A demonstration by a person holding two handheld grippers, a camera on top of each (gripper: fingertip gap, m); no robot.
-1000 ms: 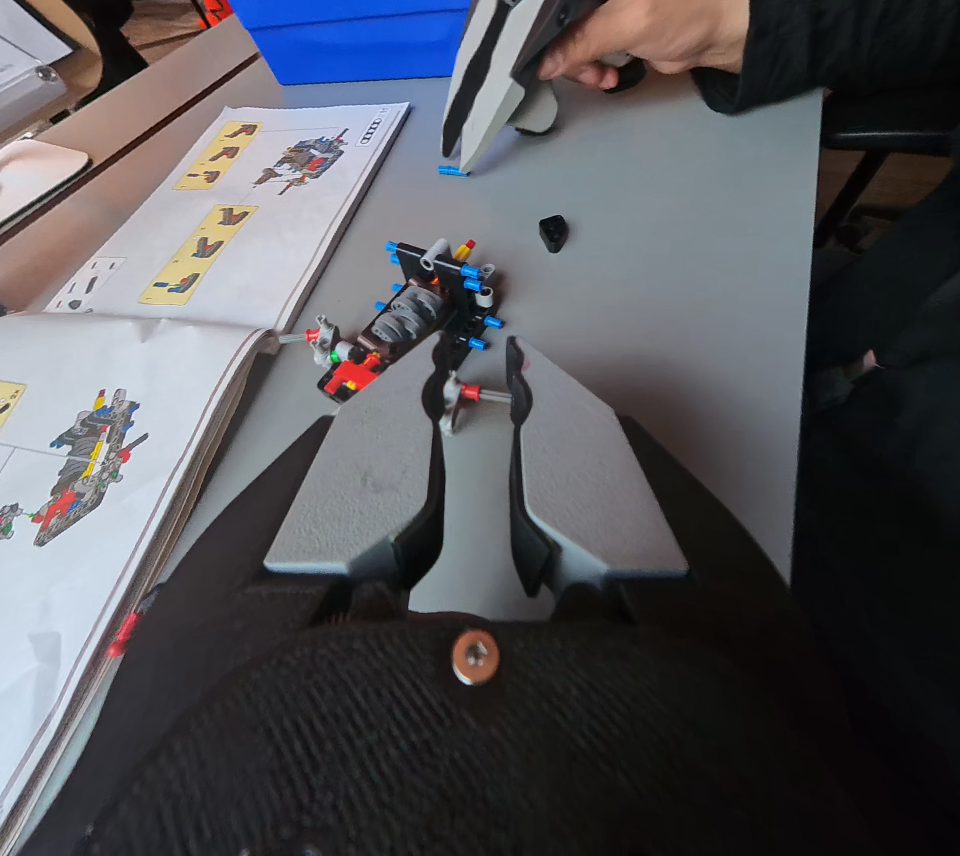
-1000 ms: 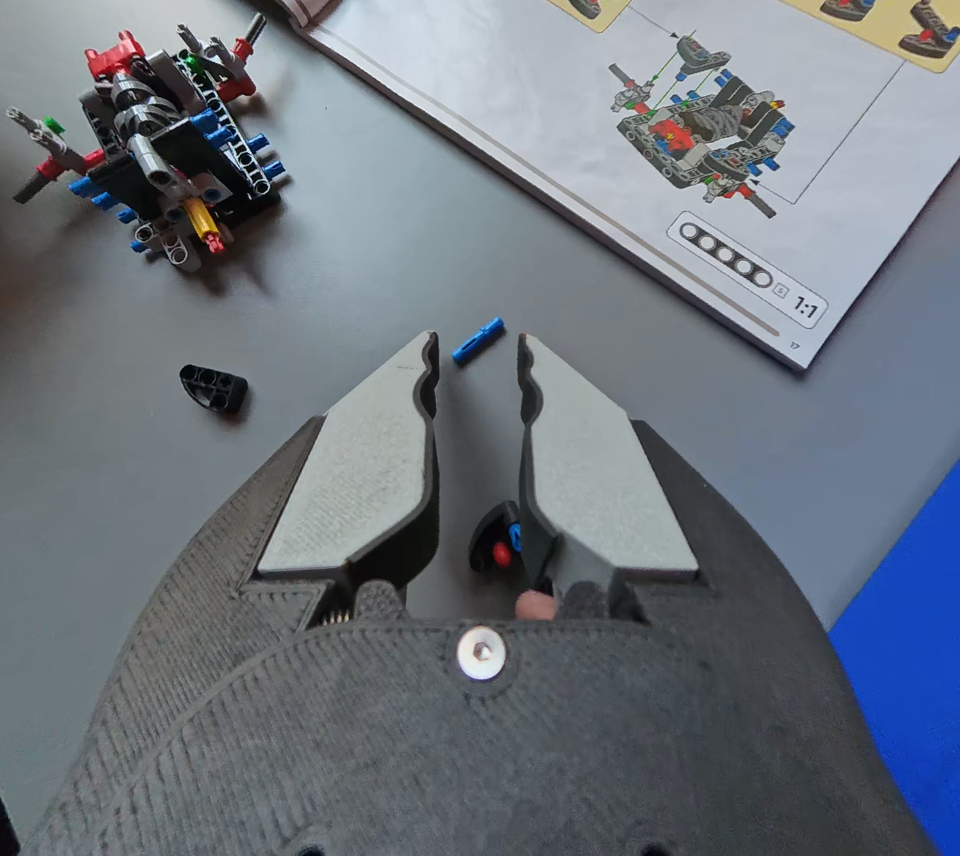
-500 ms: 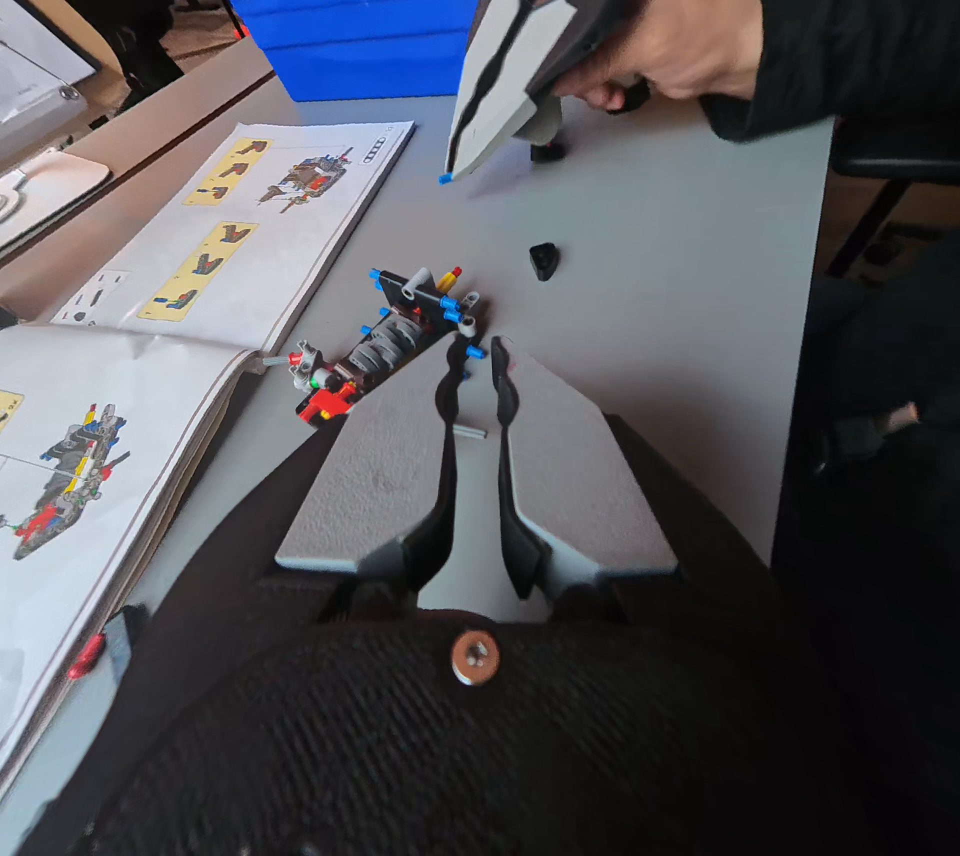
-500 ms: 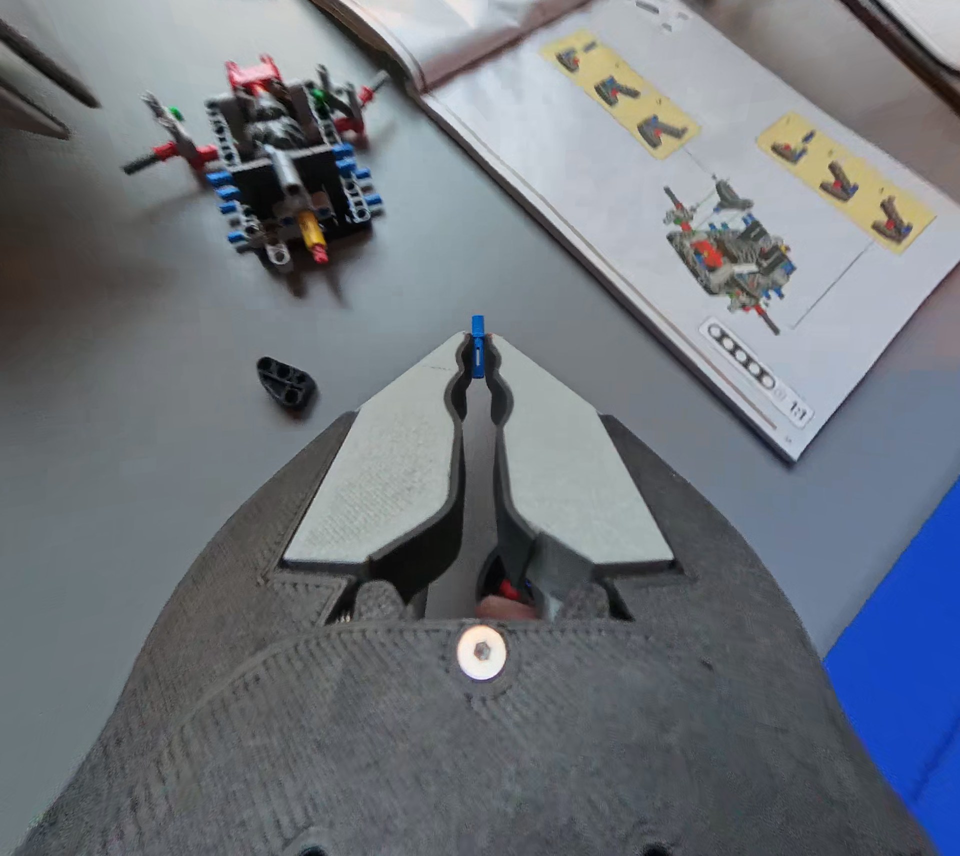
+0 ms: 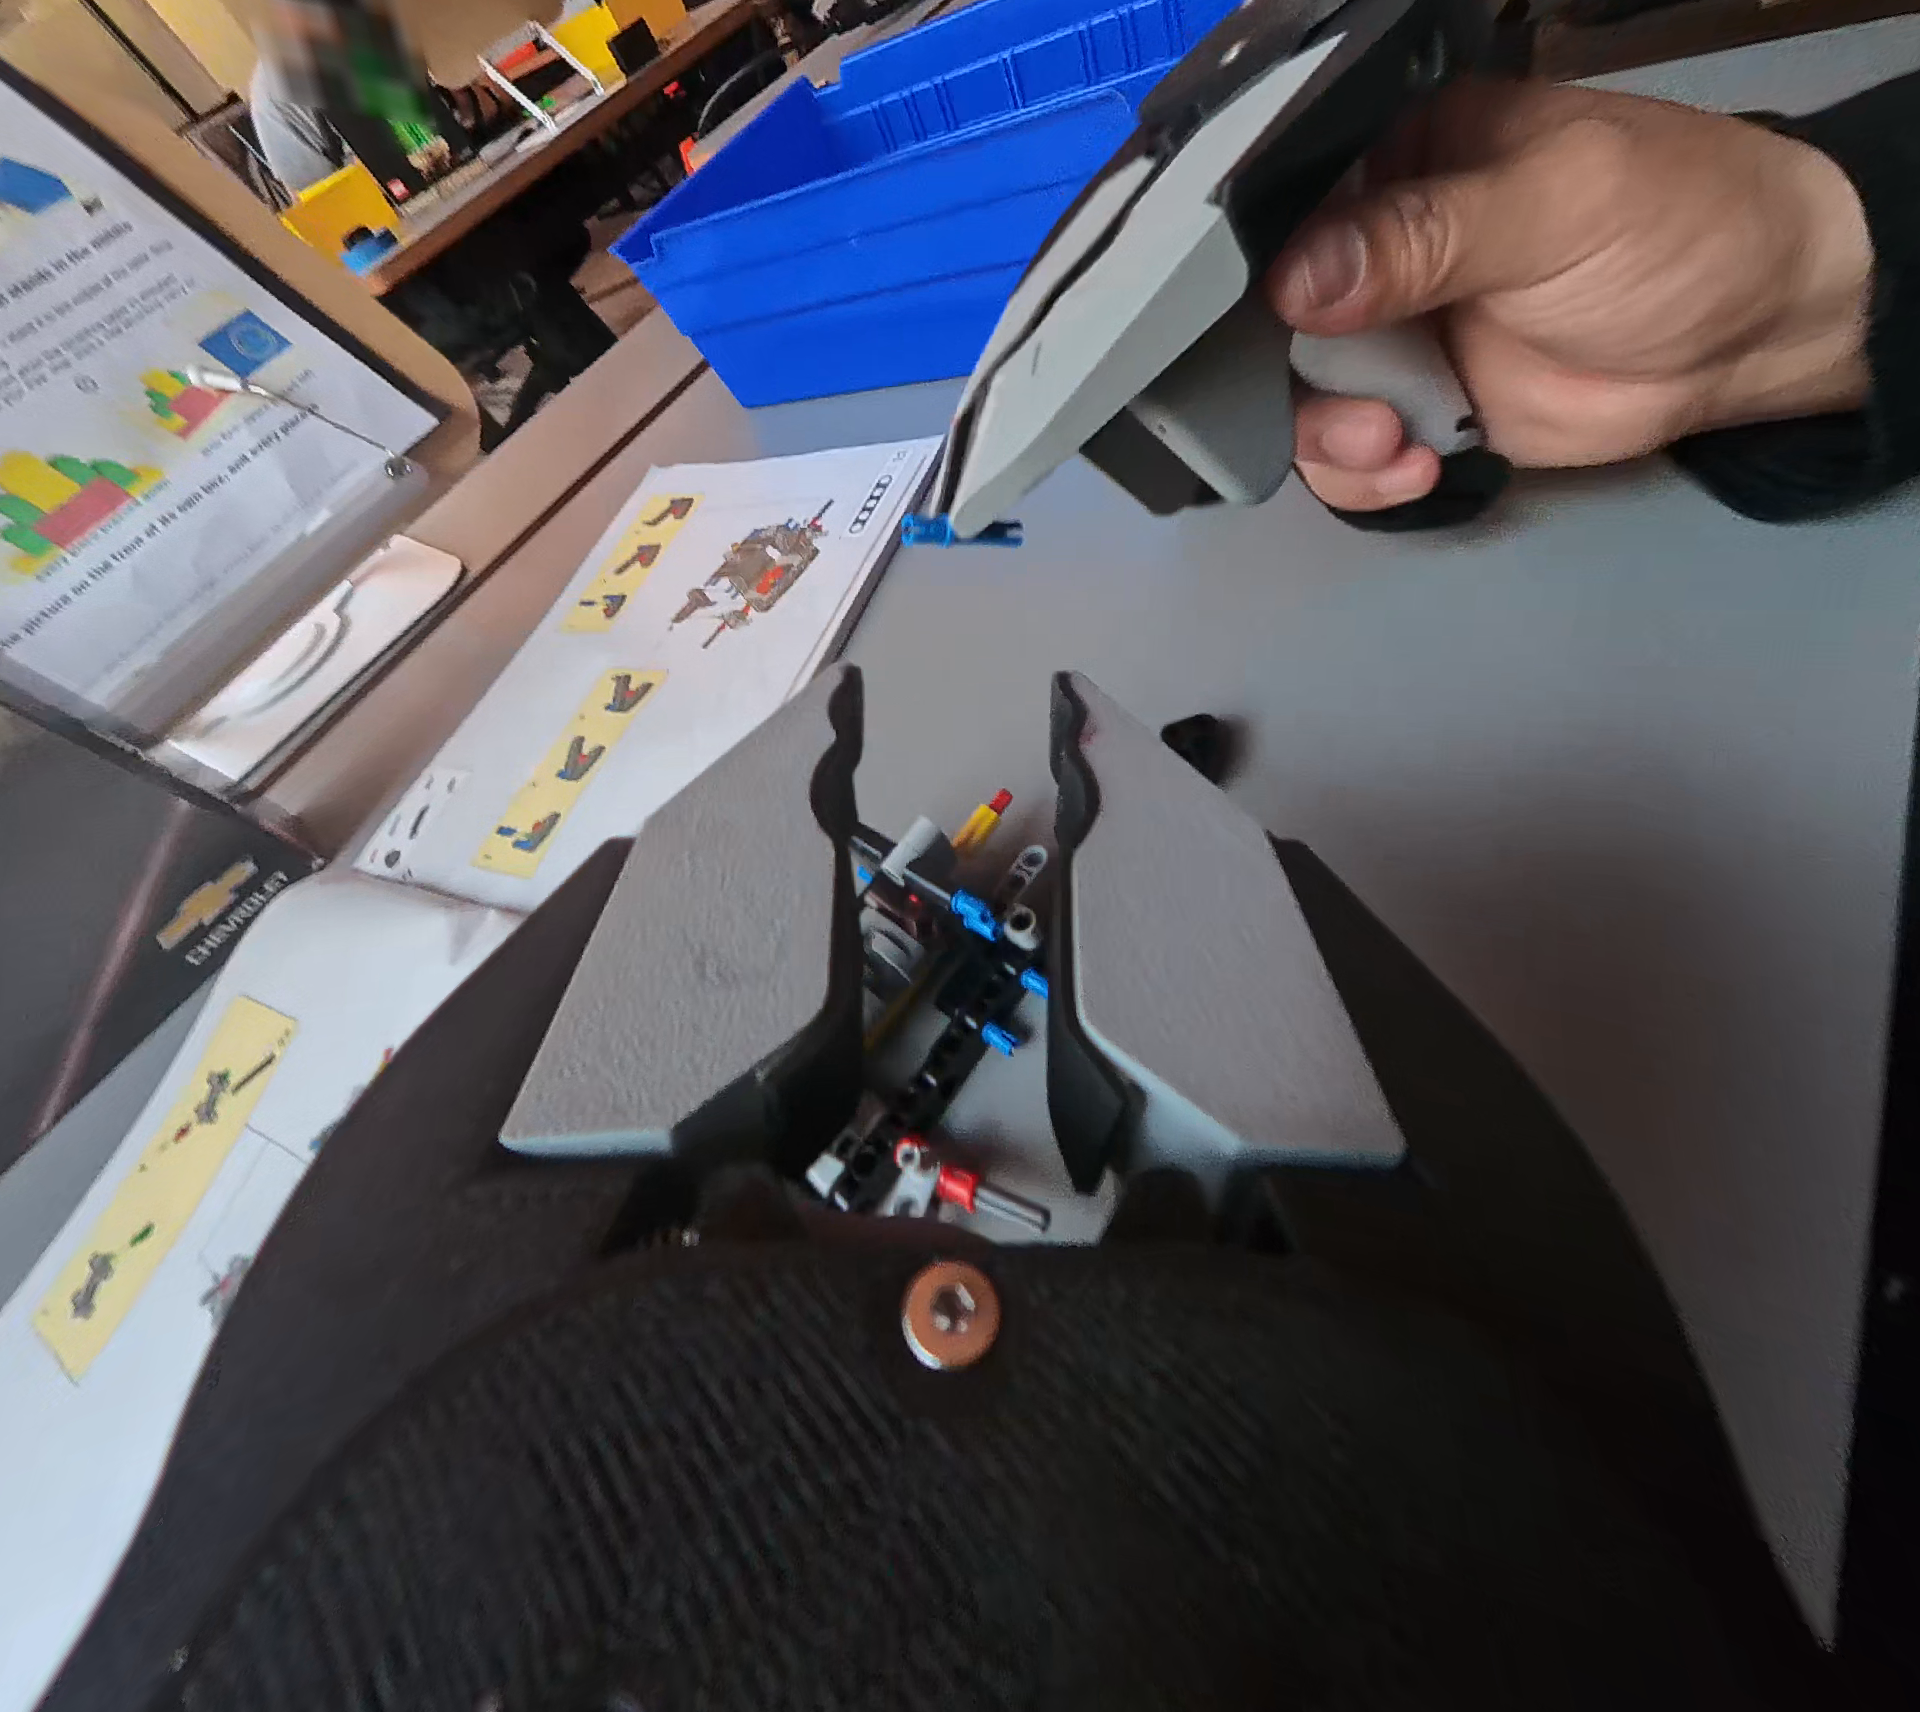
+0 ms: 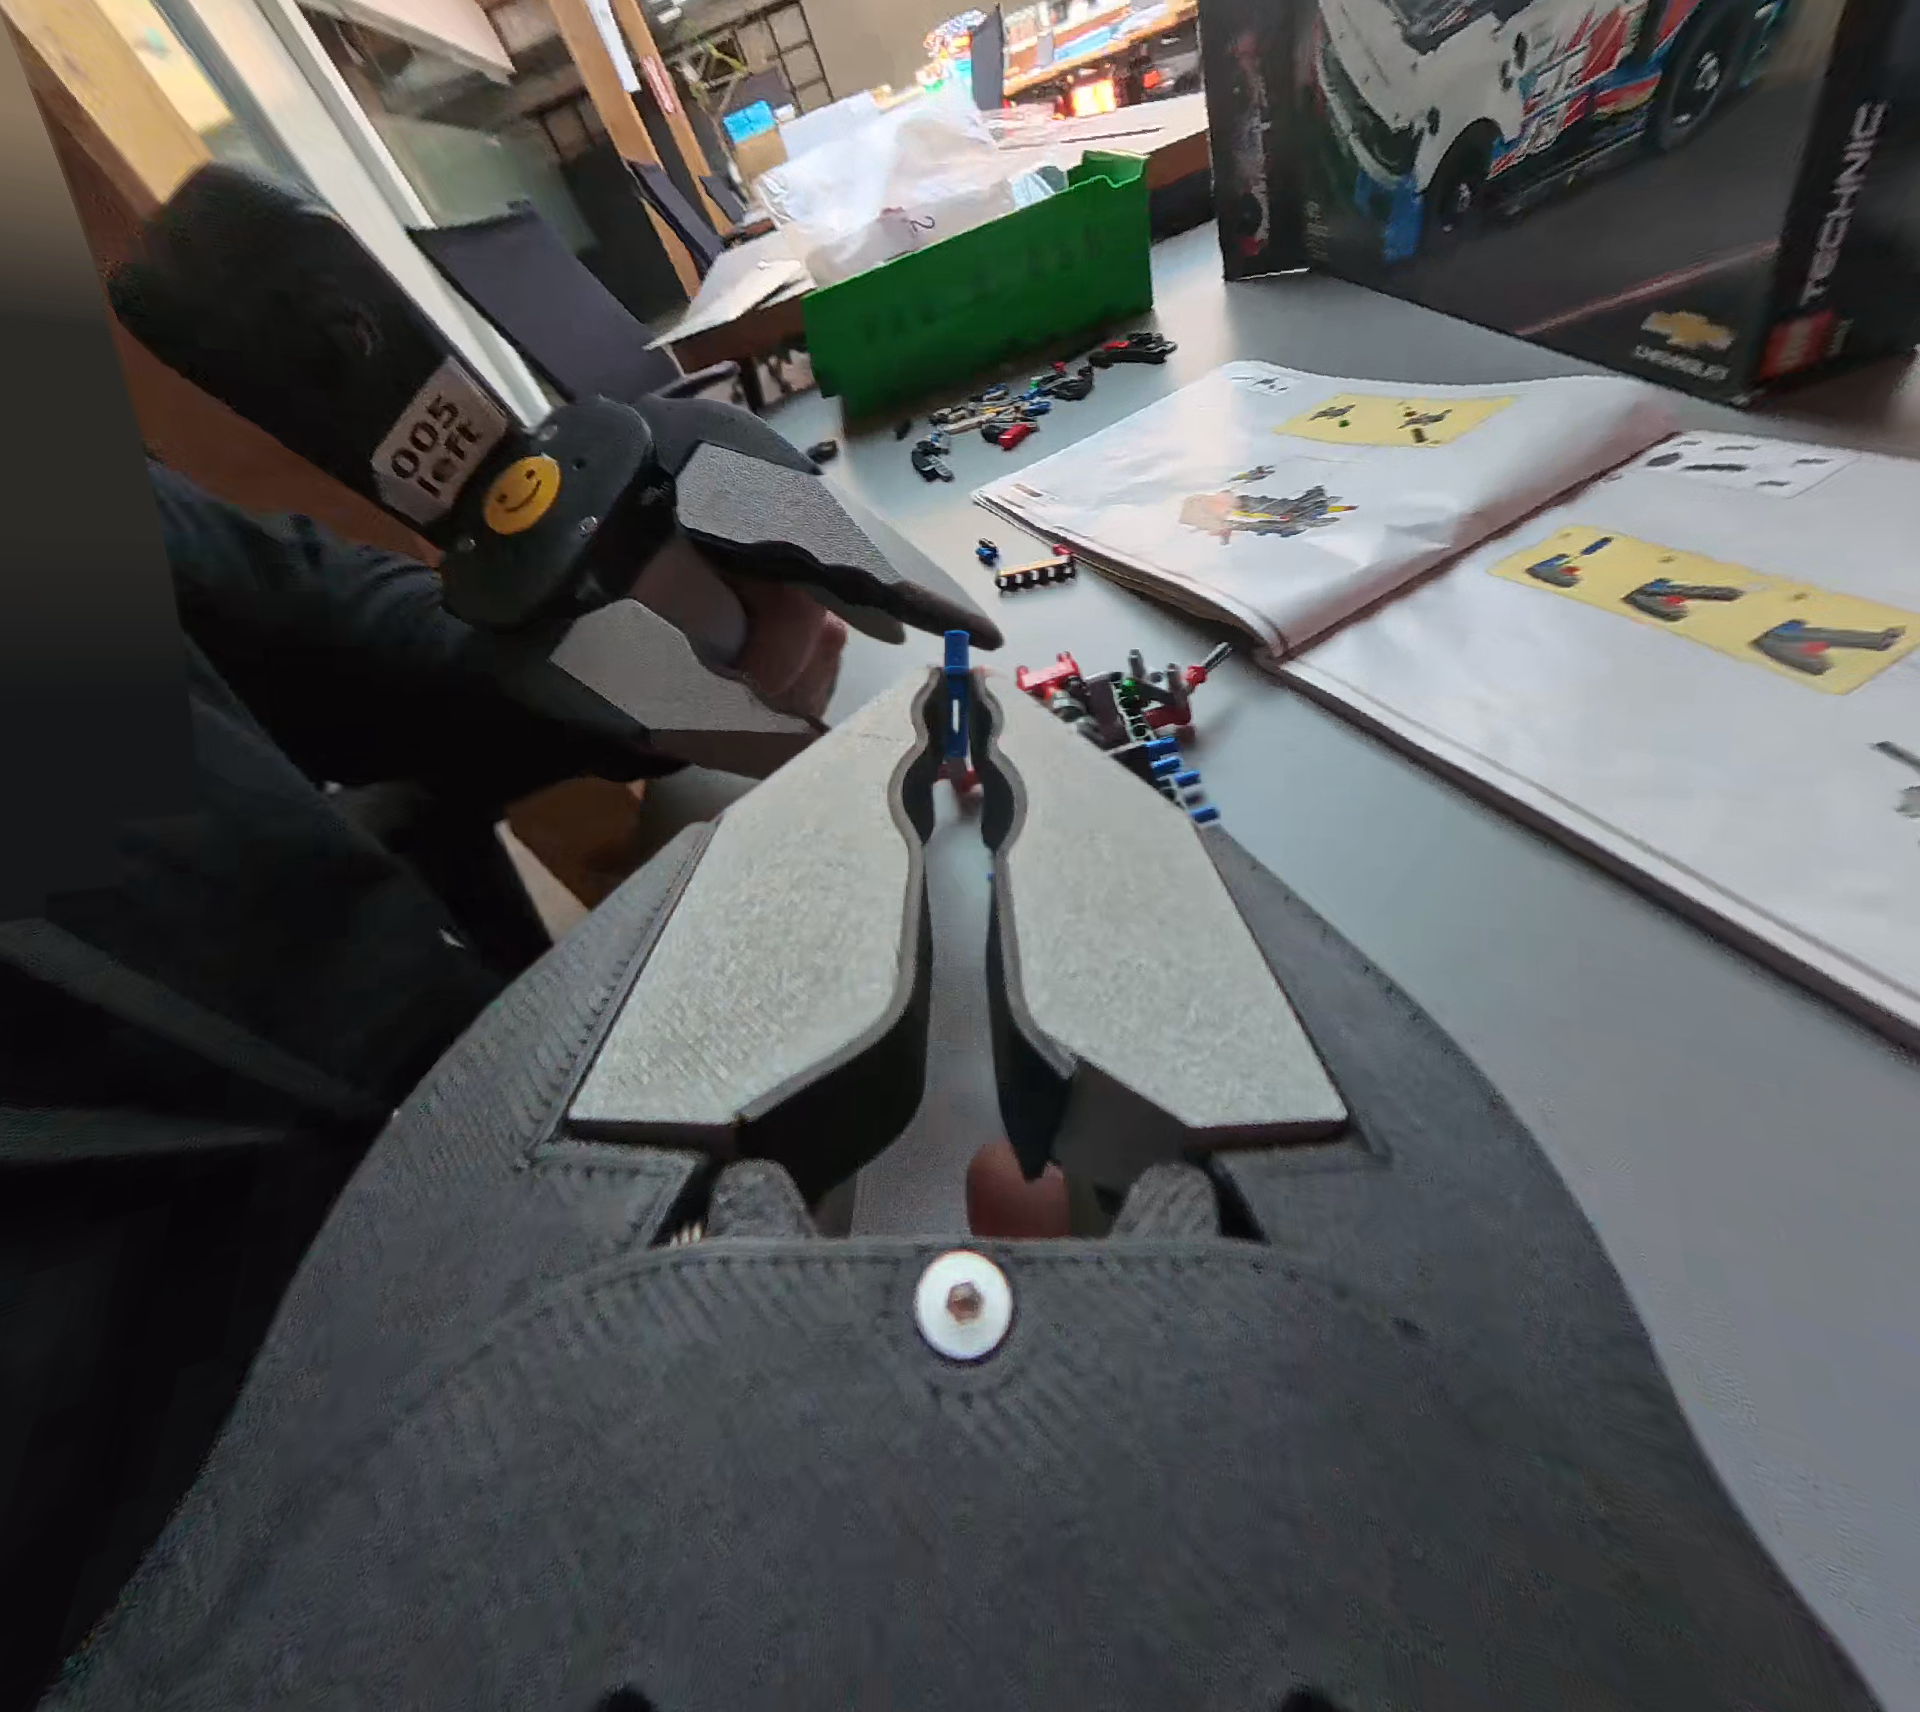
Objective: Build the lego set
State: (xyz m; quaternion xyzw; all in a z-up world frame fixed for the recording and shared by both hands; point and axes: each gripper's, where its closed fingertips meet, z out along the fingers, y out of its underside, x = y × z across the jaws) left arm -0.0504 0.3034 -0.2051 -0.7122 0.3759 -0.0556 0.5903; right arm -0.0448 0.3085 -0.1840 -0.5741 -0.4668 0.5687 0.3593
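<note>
The partly built lego assembly (image 5: 940, 987), black with blue pins and red and grey parts, sits on the grey table (image 5: 1455, 831). It shows between the open fingers of my left gripper (image 5: 956, 706); I cannot tell if they touch it. My right gripper (image 6: 956, 680) is shut on a small blue pin (image 6: 954, 706), held upright just short of the assembly (image 6: 1127, 701). In the left wrist view the right gripper (image 5: 951, 524) hangs above the table with the blue pin (image 5: 961, 532) crosswise at its tip. A finger of the left gripper (image 6: 790, 540) shows to the left.
The open instruction booklet (image 5: 717, 613) lies left of the assembly, also in the right wrist view (image 6: 1507, 623). A small black piece (image 5: 1195, 737) lies beyond it. A blue bin (image 5: 914, 228) stands behind. A green bin (image 6: 987, 301), loose pieces (image 6: 1018, 405) and the set's box (image 6: 1558, 52) stand farther off. My two grippers' fingertips are within a few centimetres of each other.
My right gripper shut on the blue pin, lifted it off the table and carried it toward the assembly. My left gripper narrowed, then opened wide and moved forward over the assembly.
</note>
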